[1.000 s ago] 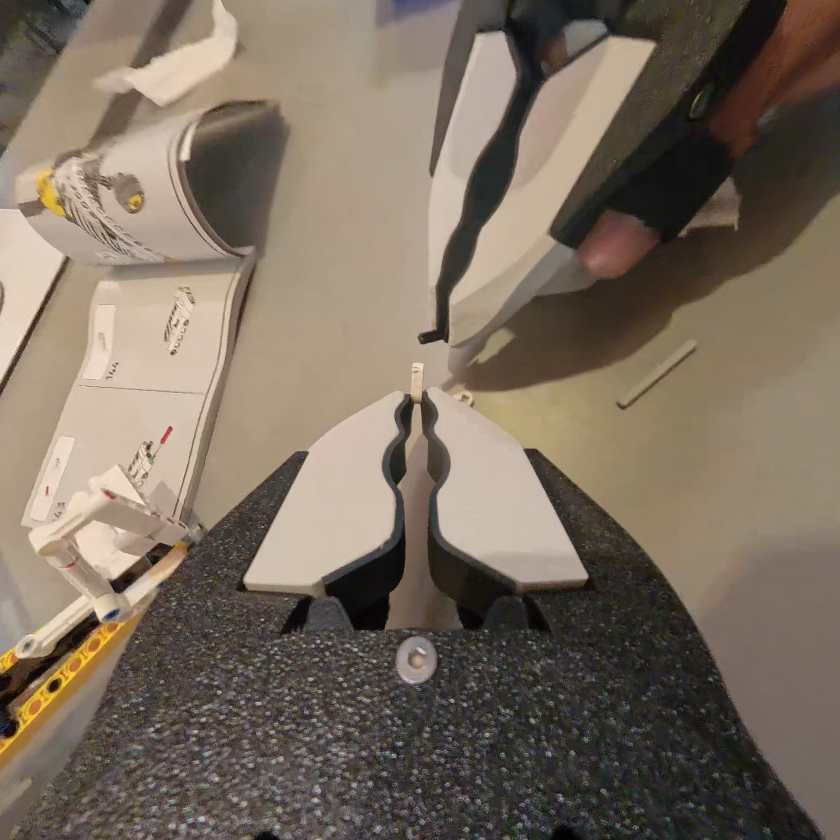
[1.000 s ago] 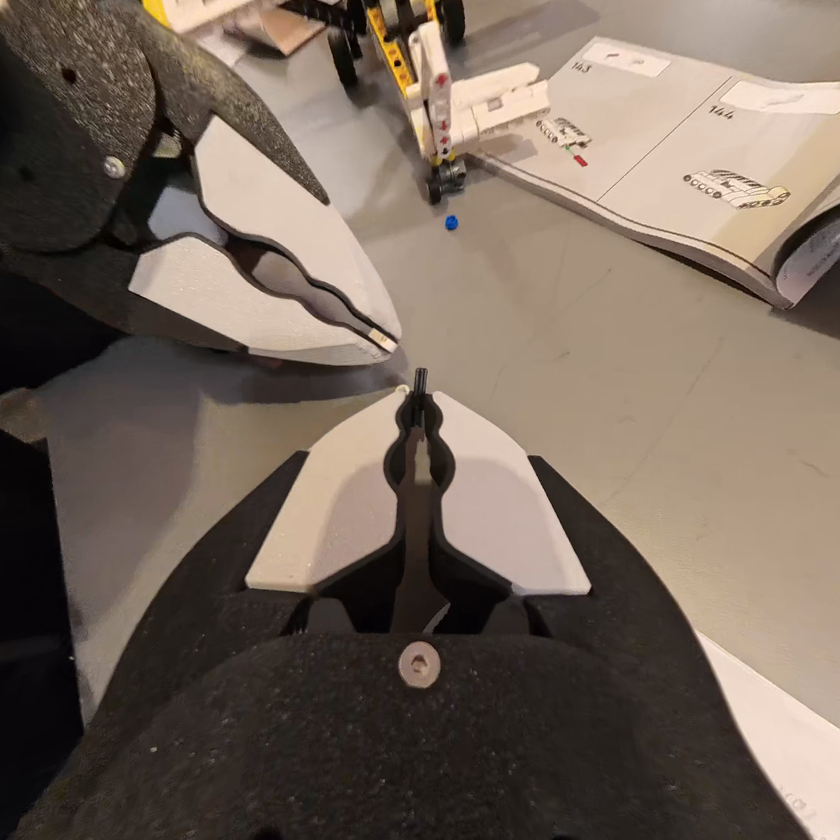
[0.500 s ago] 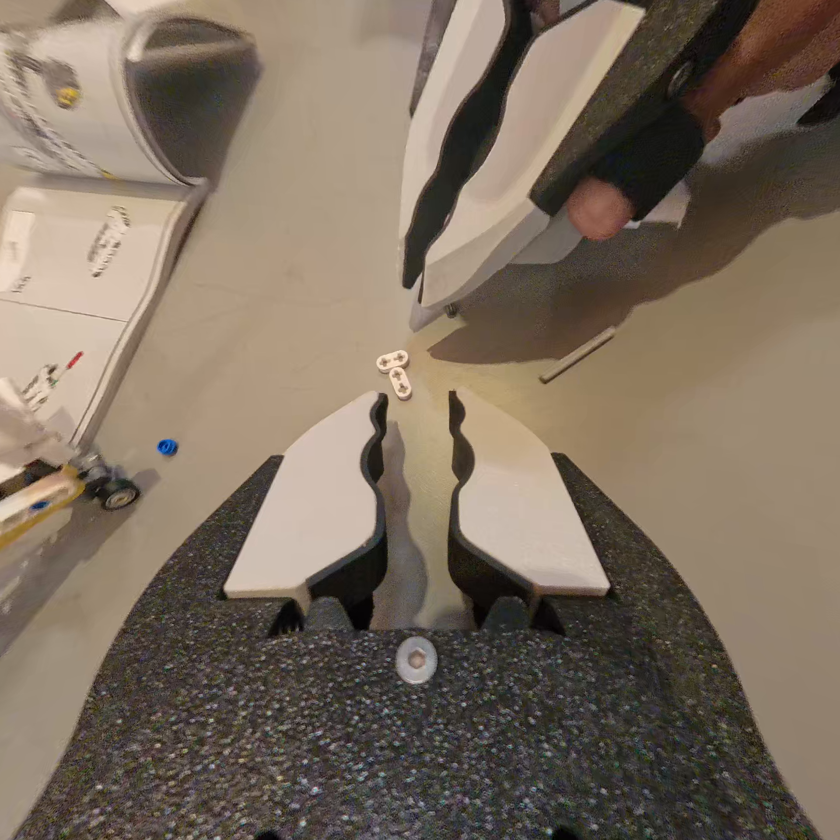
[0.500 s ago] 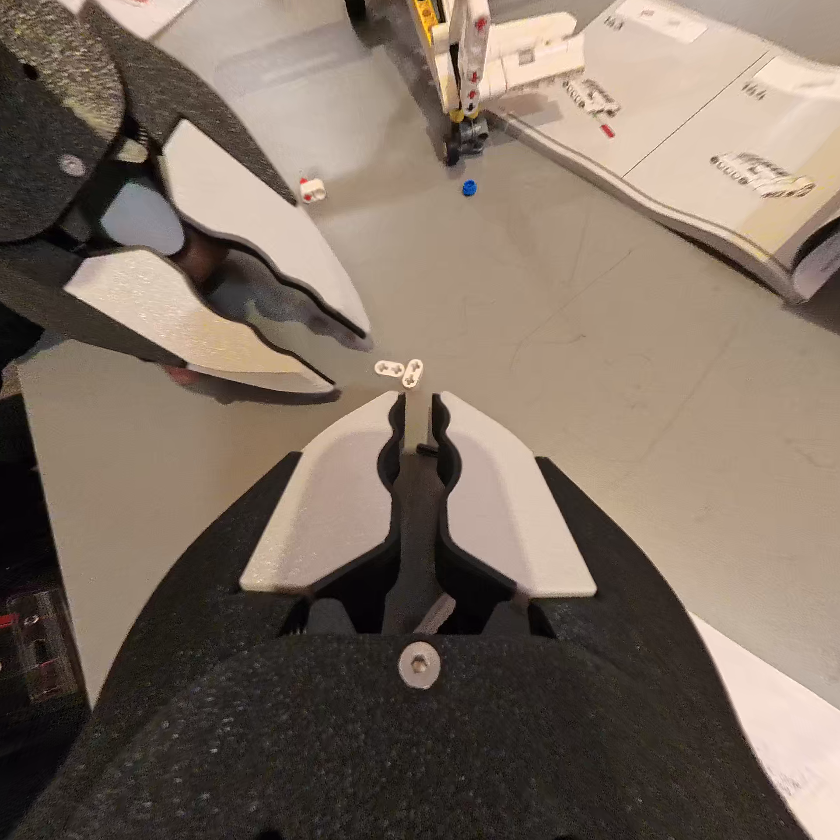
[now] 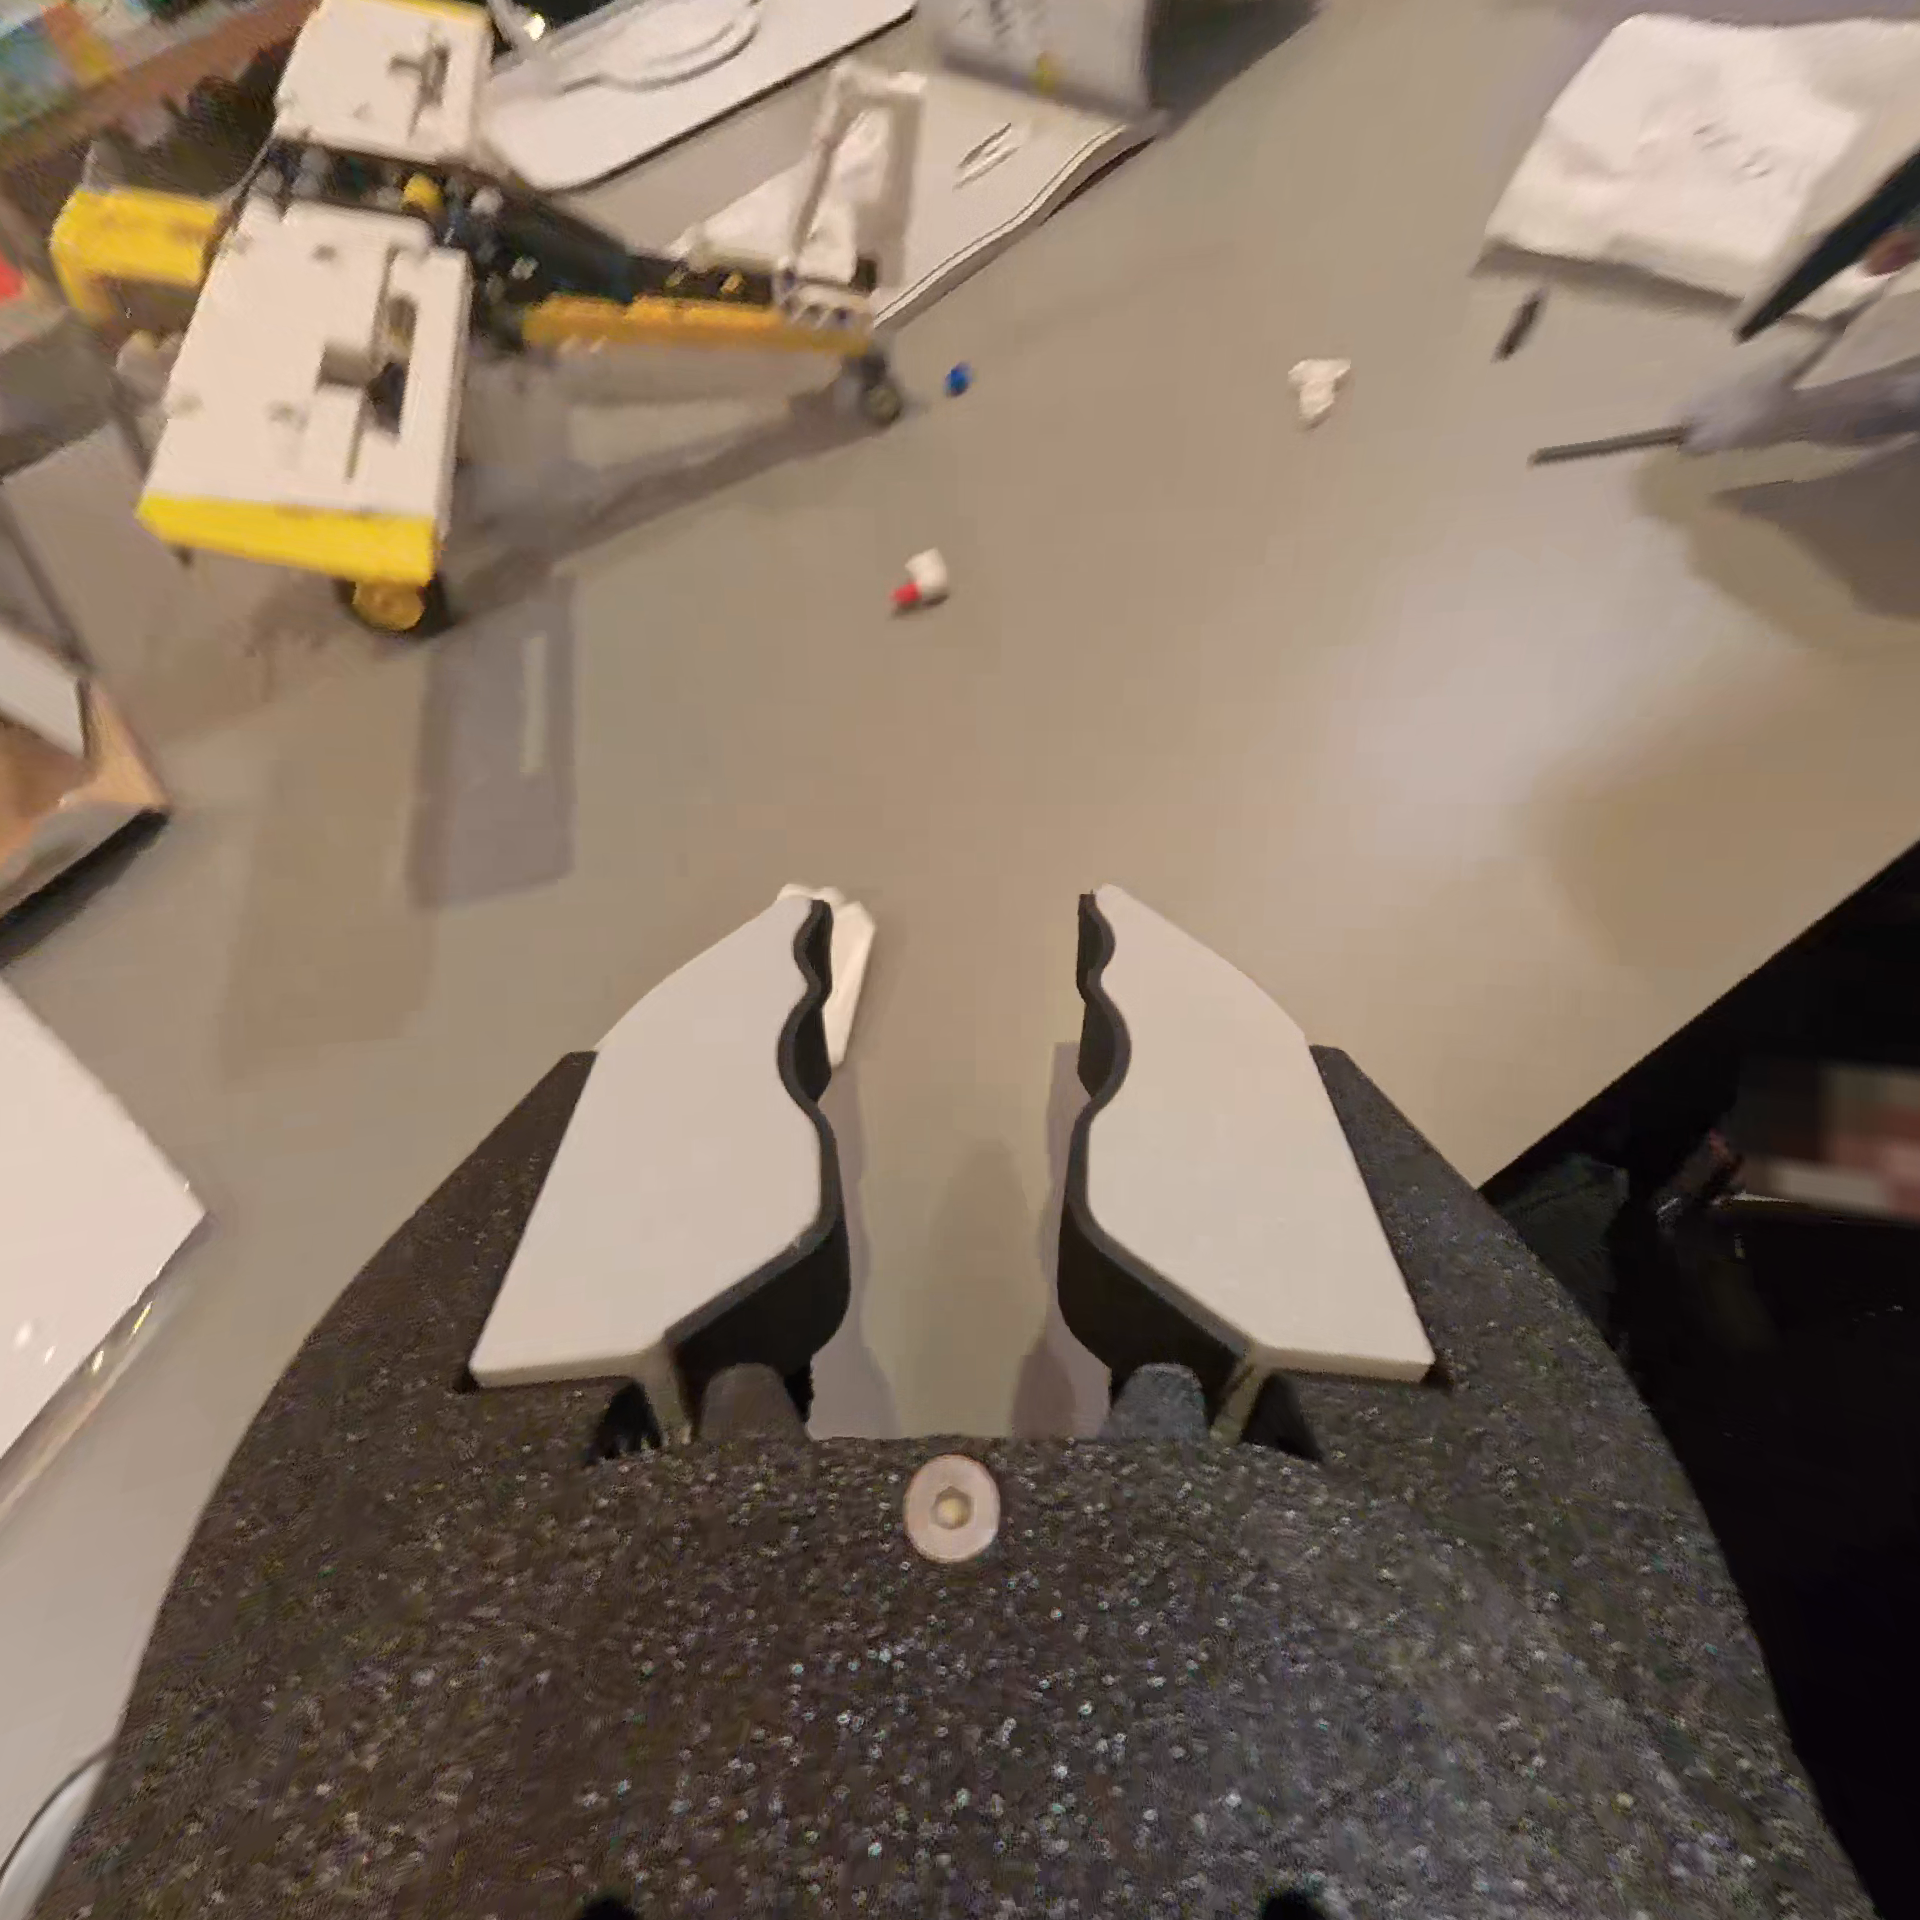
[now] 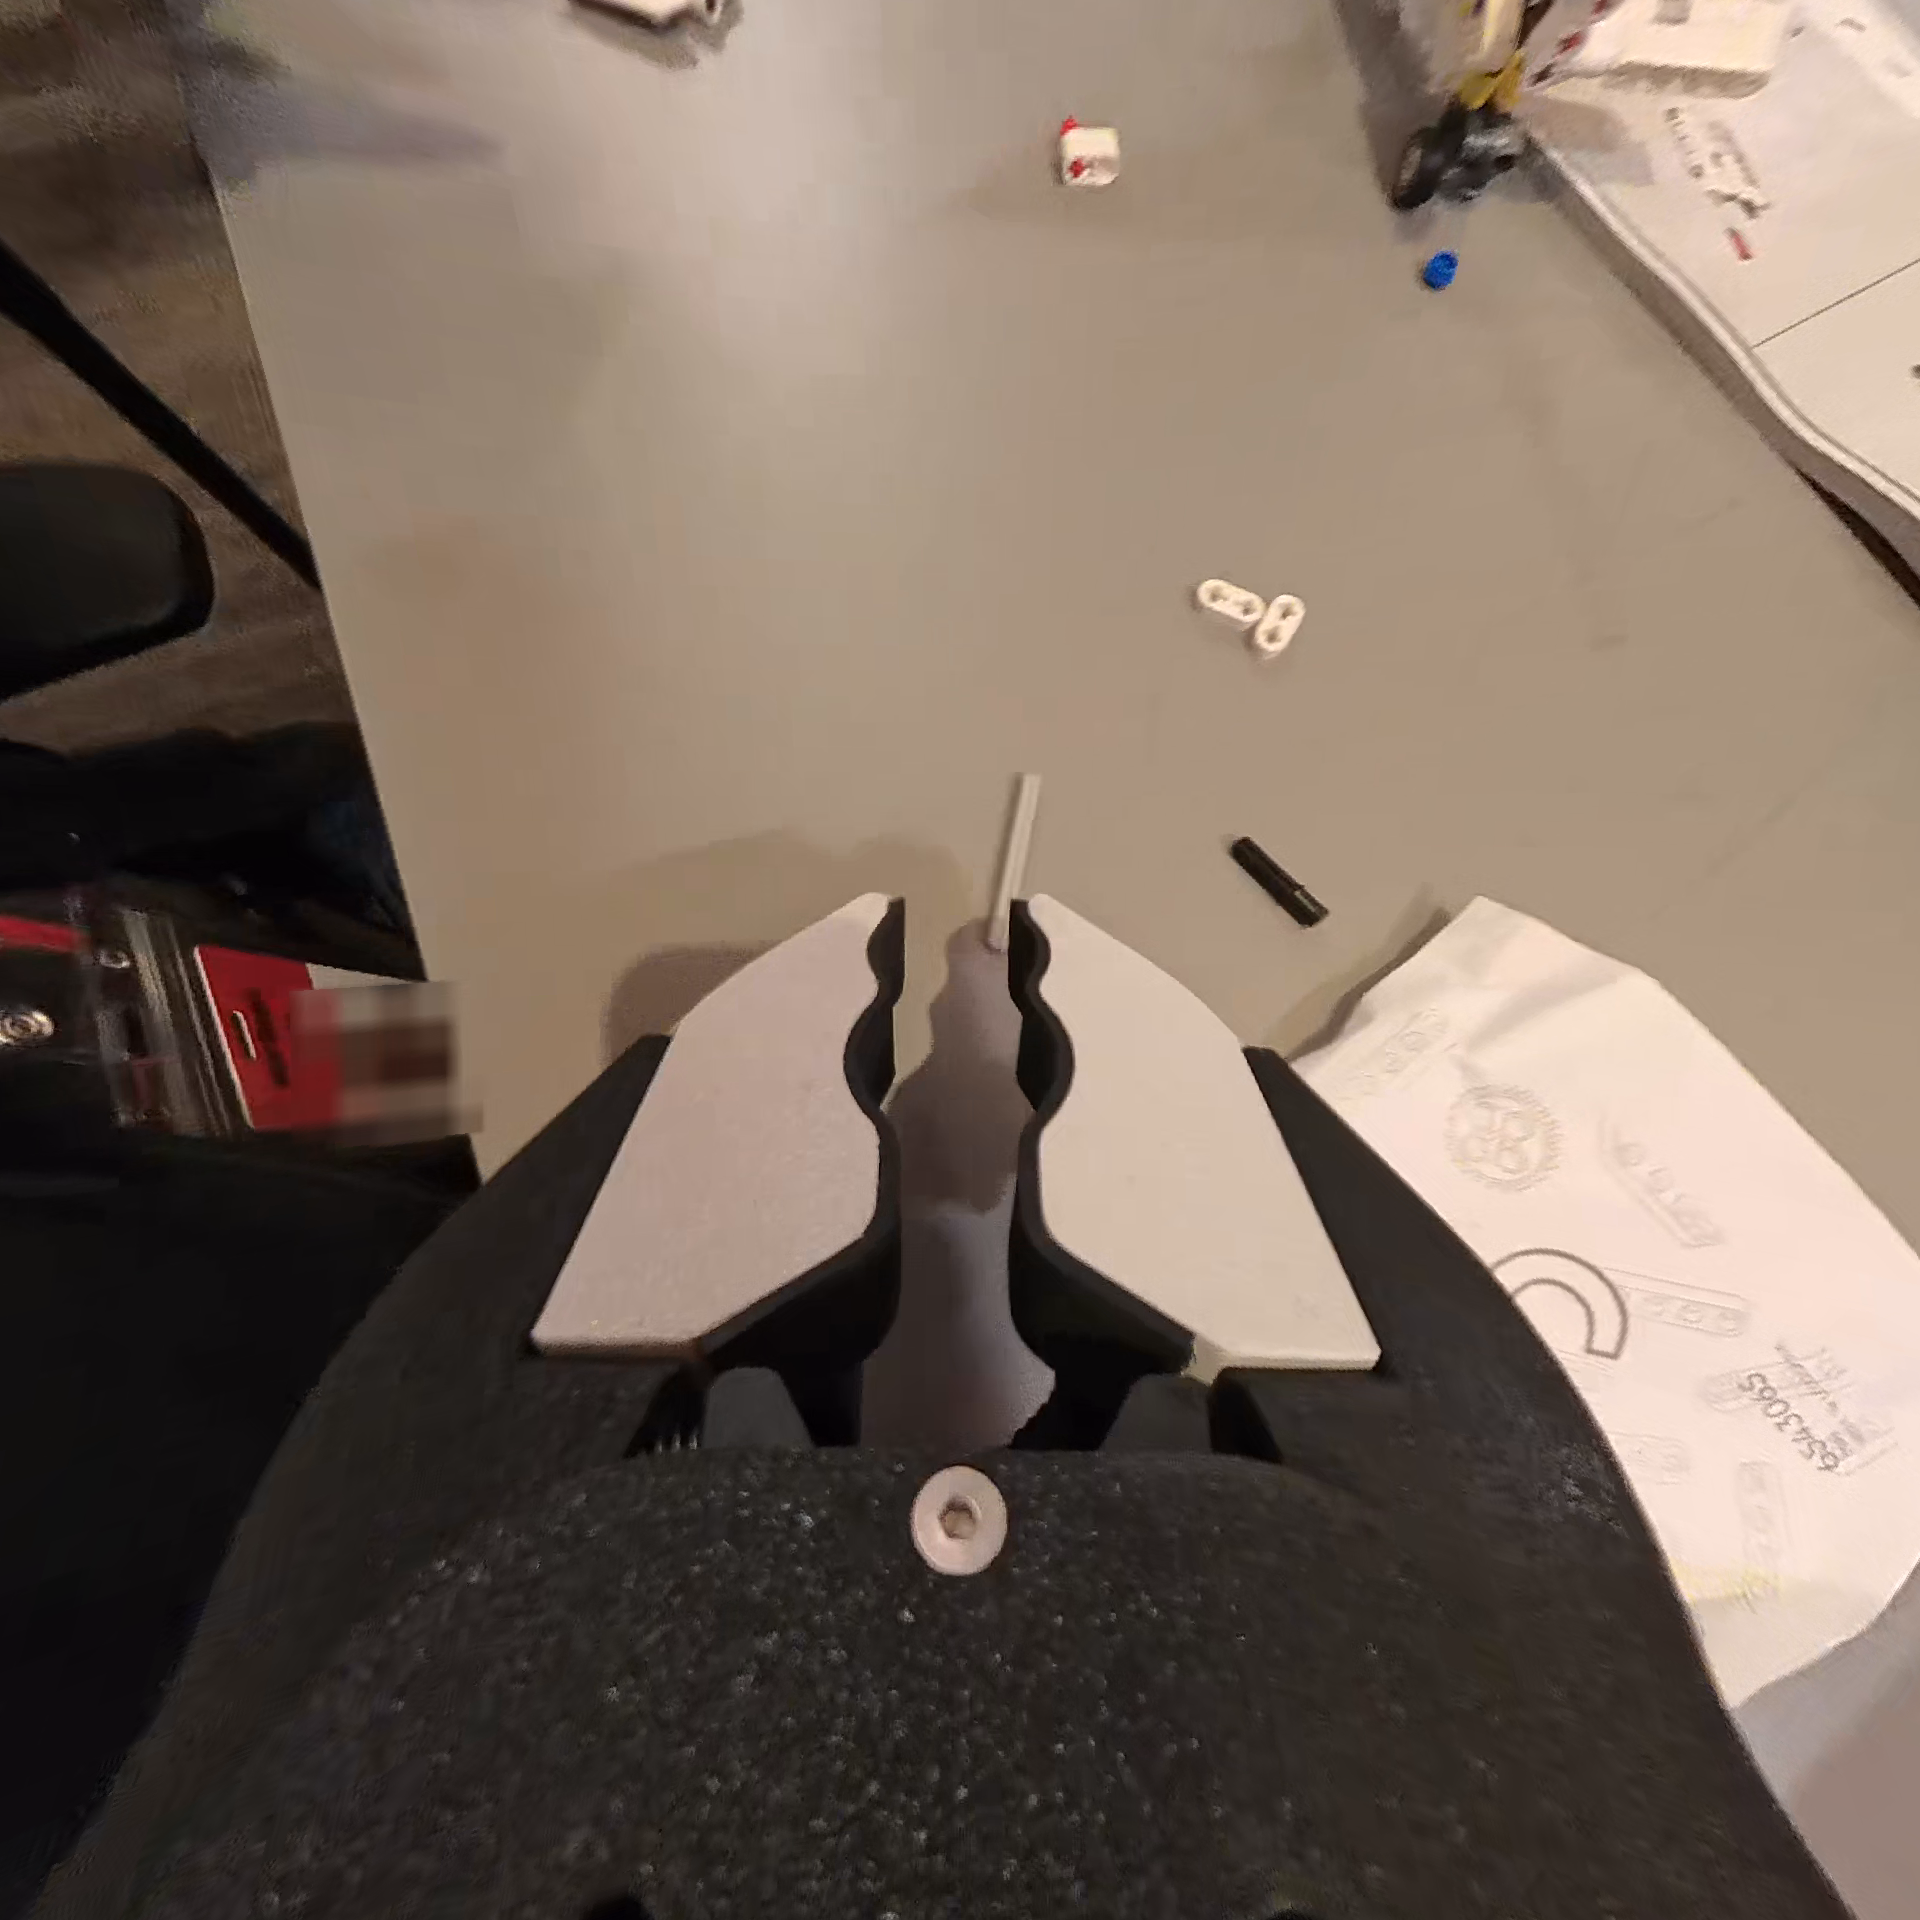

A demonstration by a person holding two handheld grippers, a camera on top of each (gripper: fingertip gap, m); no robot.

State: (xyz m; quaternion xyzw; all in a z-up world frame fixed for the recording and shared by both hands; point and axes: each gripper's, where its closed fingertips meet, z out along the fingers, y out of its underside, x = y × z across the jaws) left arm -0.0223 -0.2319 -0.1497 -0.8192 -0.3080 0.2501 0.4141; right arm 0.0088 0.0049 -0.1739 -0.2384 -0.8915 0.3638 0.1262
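My left gripper (image 5: 951, 914) is open wide above the grey table (image 5: 1247, 727). A small white piece (image 5: 850, 971) shows just inside its left finger, and the other pad stands far from it. My right gripper (image 6: 956, 914) is open and holds nothing. A thin pale rod (image 6: 1013, 857) lies on the table (image 6: 675, 520) with its near end beside the right fingertip (image 6: 1049, 935). A black pin (image 6: 1278, 881) lies to the right of it. Two small white links (image 6: 1252, 615) lie farther ahead.
A yellow and white brick vehicle (image 5: 312, 364) stands at the far left; its wheel (image 6: 1455, 156) also shows in the right wrist view. A red-and-white piece (image 5: 923, 578), a blue stud (image 6: 1440, 270), an open booklet (image 6: 1766, 260) and a white paper bag (image 6: 1558, 1195) lie around. The table edge (image 5: 1558, 1091) is close on the right. Spacing between my two grippers at the tips: around 25 cm.
Both grippers opened and drew back. The left let go of its white link and swung toward the vehicle. The right let go of its black pin, which now lies on the table.
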